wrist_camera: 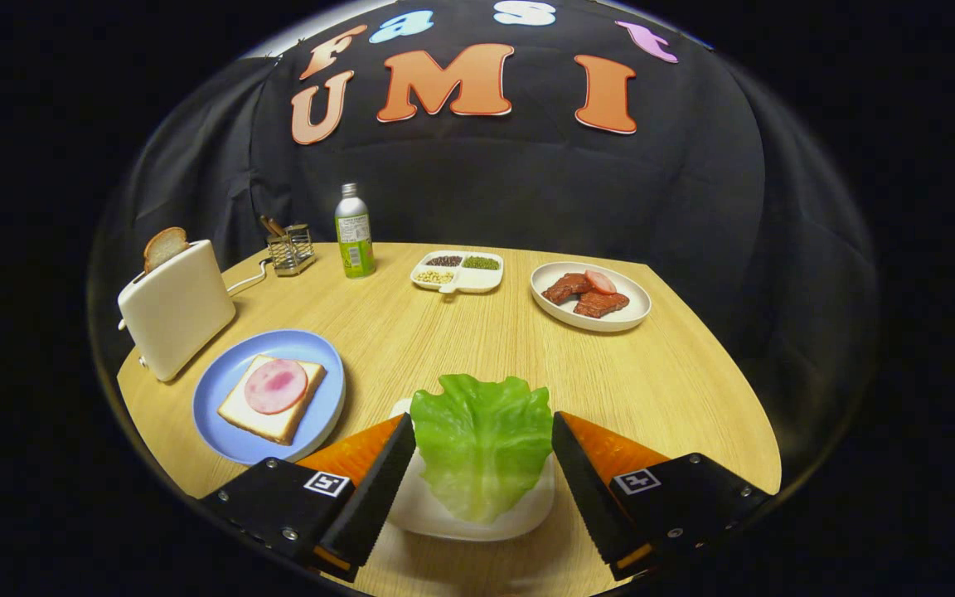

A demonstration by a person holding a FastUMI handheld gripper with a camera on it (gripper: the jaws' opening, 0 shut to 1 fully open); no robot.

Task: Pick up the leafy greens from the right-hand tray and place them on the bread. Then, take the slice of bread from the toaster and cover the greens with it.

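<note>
Our gripper [483, 464] is spread wide, its fingers flanking the greens [482, 444] on the tray [444, 522] — neither finger clearly pressing. We should close evenly on the leaf's edges — then lift clear of the tray.

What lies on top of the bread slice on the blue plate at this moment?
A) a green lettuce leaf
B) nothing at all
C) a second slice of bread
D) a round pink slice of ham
D: a round pink ham slice covers the bread on the blue plate; the lettuce leaf sits between the open gripper fingers.
</note>
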